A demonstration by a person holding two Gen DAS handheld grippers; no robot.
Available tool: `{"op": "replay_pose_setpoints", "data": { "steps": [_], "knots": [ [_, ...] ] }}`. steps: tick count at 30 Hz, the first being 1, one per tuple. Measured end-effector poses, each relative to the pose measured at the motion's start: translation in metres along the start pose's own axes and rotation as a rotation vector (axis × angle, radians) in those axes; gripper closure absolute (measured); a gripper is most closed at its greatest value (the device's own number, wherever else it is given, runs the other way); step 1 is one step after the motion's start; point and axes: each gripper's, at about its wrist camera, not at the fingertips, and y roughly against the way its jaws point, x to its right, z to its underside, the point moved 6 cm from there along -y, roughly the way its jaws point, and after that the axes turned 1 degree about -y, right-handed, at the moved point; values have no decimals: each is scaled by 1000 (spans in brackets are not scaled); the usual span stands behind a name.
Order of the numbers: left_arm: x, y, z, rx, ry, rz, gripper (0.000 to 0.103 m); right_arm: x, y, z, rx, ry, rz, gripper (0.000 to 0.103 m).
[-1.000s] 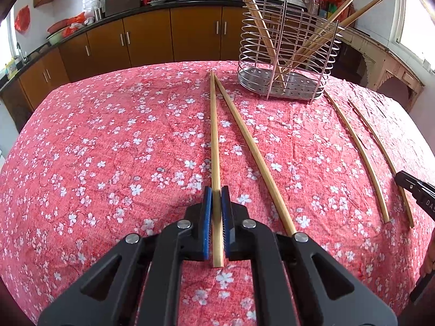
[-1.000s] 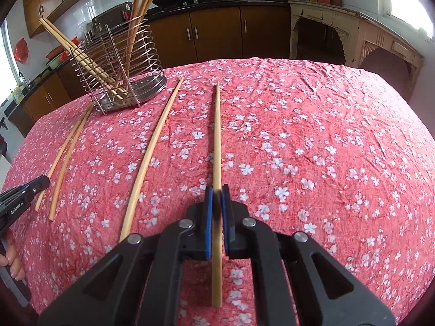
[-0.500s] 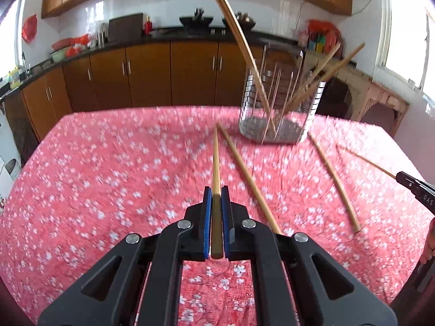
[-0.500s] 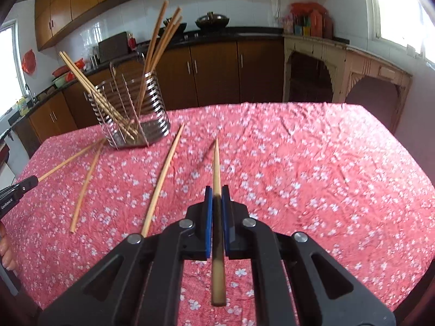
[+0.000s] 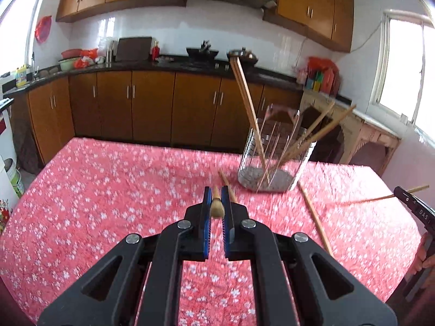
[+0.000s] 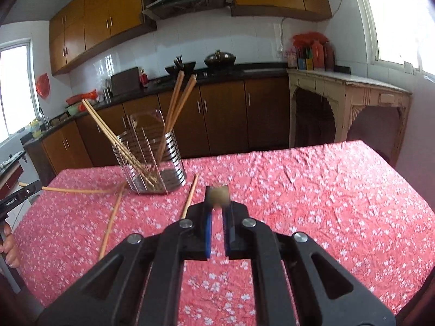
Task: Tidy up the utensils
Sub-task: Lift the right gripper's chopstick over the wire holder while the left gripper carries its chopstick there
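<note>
My left gripper (image 5: pixel 216 203) is shut on a wooden chopstick (image 5: pixel 217 208), lifted off the table and seen end-on. My right gripper (image 6: pixel 217 202) is shut on another chopstick (image 6: pixel 219 196), also lifted and seen end-on, blurred. The wire utensil holder (image 5: pixel 274 160) stands at the table's far side with several chopsticks leaning in it; it also shows in the right wrist view (image 6: pixel 152 160). Loose chopsticks lie on the cloth beside the holder (image 5: pixel 315 217) (image 6: pixel 190 198) (image 6: pixel 111 222). Each gripper's chopstick shows from the other view (image 5: pixel 380 197) (image 6: pixel 70 190).
The table wears a red floral cloth (image 5: pixel 108 203). Brown kitchen cabinets (image 5: pixel 152 108) and a black counter with pans run behind it. A pale side table (image 6: pixel 348 103) stands at the right. The person's hand (image 6: pixel 8 247) shows at the left edge.
Both grippers have lifted their chopsticks off the table and tilted up; the sticks now point straight ahead. The views rose from the cloth to the kitchen.
</note>
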Motion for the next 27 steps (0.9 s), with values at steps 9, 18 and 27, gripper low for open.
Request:
{"op": "replay_pose_setpoints", "data": {
  "steps": [9, 18, 27],
  "knots": [
    [-4, 20, -24, 84, 26, 17, 96, 1, 14, -22, 69, -14, -22, 95],
    [-7, 22, -31, 102, 33, 14, 96, -1, 10, -23, 64, -11, -26, 95],
    [-9, 27, -41, 130, 37, 16, 96, -2, 17, -35, 103, -16, -36, 95]
  ]
}}
